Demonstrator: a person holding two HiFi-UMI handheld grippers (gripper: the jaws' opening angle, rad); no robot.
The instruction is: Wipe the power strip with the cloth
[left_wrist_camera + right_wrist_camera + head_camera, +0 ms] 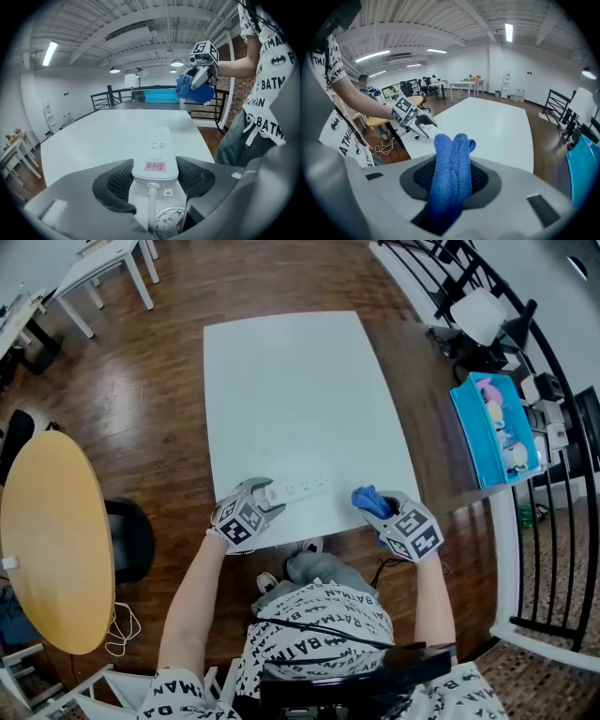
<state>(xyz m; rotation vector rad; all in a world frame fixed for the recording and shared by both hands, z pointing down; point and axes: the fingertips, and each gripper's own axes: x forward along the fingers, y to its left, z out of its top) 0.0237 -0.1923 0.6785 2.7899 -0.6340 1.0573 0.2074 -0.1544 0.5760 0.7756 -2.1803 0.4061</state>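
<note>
left gripper [263, 496] holds 1 power strip [303, 488], right gripper [382, 511] 1 cloth [367, 499].

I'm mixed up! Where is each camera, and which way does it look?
Head view: on the person's head, looking down at the table; both forearms show.
Left gripper view: on the left gripper, along jaws clamping the power strip; torso shows.
Right gripper view: on the right gripper, along jaws pinching the blue cloth; left arm shows.
Shared: each gripper view sees the other gripper.
</note>
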